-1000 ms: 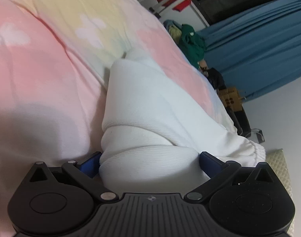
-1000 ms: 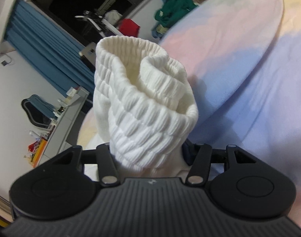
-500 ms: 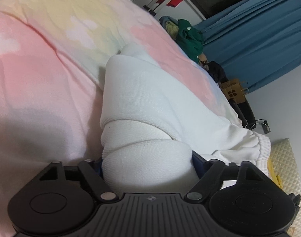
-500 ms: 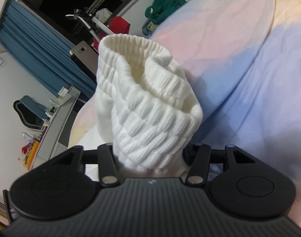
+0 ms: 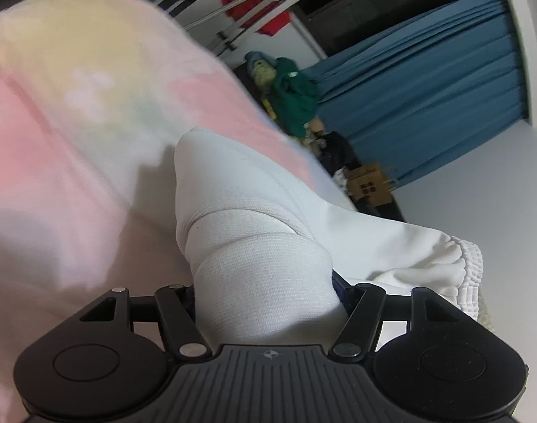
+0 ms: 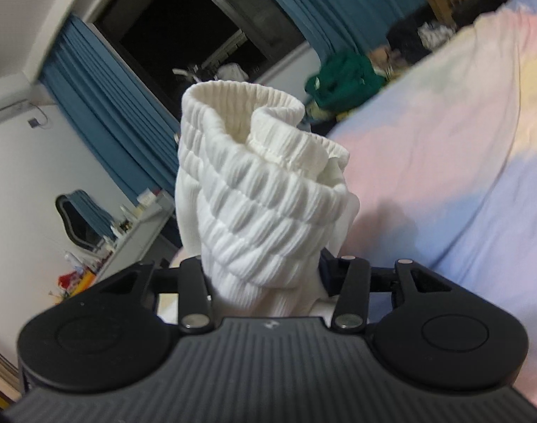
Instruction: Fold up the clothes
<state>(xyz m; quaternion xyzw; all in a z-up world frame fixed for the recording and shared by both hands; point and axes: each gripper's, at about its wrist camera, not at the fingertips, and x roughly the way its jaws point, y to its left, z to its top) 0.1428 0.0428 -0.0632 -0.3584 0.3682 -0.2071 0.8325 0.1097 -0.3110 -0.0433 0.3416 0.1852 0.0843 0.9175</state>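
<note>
the left tool [image 5: 265,296] clamps a fold of the white garment [image 5: 254,190] above the pastel bed [image 5: 74,112]; the right tool [image 6: 265,271] grips its ribbed waistband [image 6: 254,183].

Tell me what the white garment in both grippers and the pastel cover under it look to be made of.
White garment: soft matte knit, probably cotton jersey or fleece; fine weave shows near the left gripper. The band in the right gripper is ribbed, gathered elastic knit. Pastel cover: plush, fuzzy, likely fleece or flannel; blur leaves it open.
</note>
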